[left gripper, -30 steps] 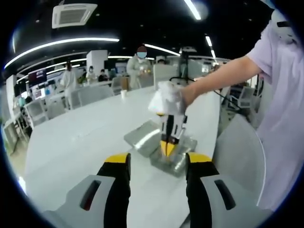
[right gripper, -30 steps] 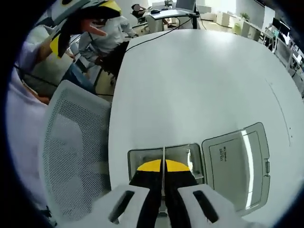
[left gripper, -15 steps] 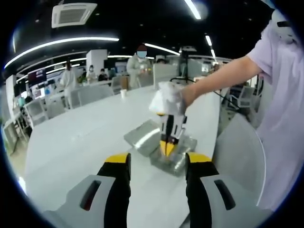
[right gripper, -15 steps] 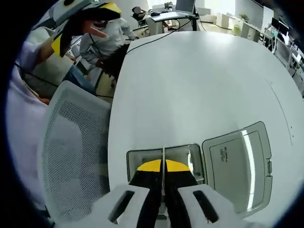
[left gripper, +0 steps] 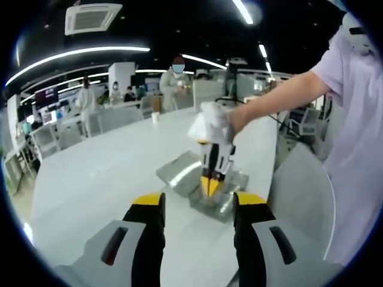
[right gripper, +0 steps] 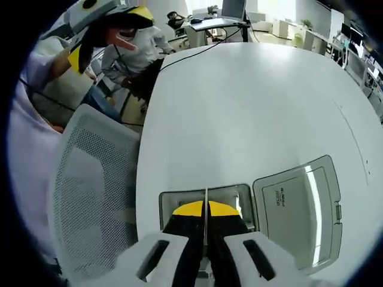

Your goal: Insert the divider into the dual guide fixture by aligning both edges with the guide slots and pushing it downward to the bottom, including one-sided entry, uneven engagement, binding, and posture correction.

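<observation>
1. Right tongs (right gripper: 205,224), bottom centre of the right gripper view: jaws pinched together on the divider (right gripper: 205,200), a thin plate seen edge-on as a pale vertical line between the yellow tips.
2. Left tongs (left gripper: 197,206), bottom of the left gripper view: jaws spread wide, nothing between them, hanging above the counter (left gripper: 102,173) well short of the work. Looks parked so the right side can work alone.
3. Same right tongs seen from the left gripper view at centre frame, pointing straight down from a gloved hand (left gripper: 210,122); yellow tips sit right at the fixture mouth.
4. Steep vertical hold makes sense: my read is it keeps both divider edges square to the guide slots. Slots themselves too small to resolve.
5. Dual guide fixture (right gripper: 170,200): shallow open grey box, lower centre of the right gripper view. Divider stands over or in its opening; depth of entry can't be told.
6. Box contents: apart from the divider and tips, interior is mostly hidden.
7. Lid (right gripper: 296,209): a hinged clear panel with a small label, lying open and flat on the counter to the right of the box, out of the insertion path.
8. Mesh chair back (right gripper: 90,191) at left of that view, beside the counter edge.
</observation>
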